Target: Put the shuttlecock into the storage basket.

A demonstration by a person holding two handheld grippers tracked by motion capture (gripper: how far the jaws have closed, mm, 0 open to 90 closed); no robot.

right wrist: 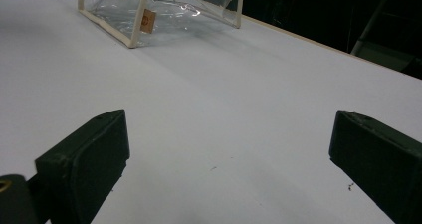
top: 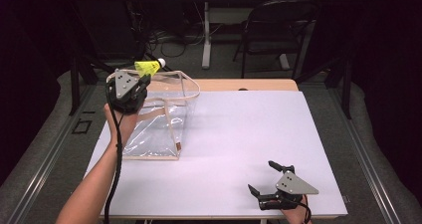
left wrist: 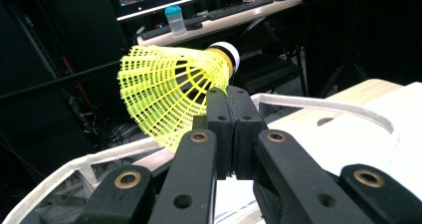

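Left tool (top: pixel 143 79) pinches a light, springy shuttlecock (top: pixel 149 66) by its skirt edge above the bag (top: pixel 175 129); right tool (top: pixel 264 178) gapes wide, empty.

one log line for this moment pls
left hand-held gripper: shut on shuttlecock, above bag | right hand-held gripper: open, on table

No readable text anywhere; small tan tag (right wrist: pixel 146 21) on clear plastic bag (right wrist: pixel 164 10) carries round mark, too blurred to read.
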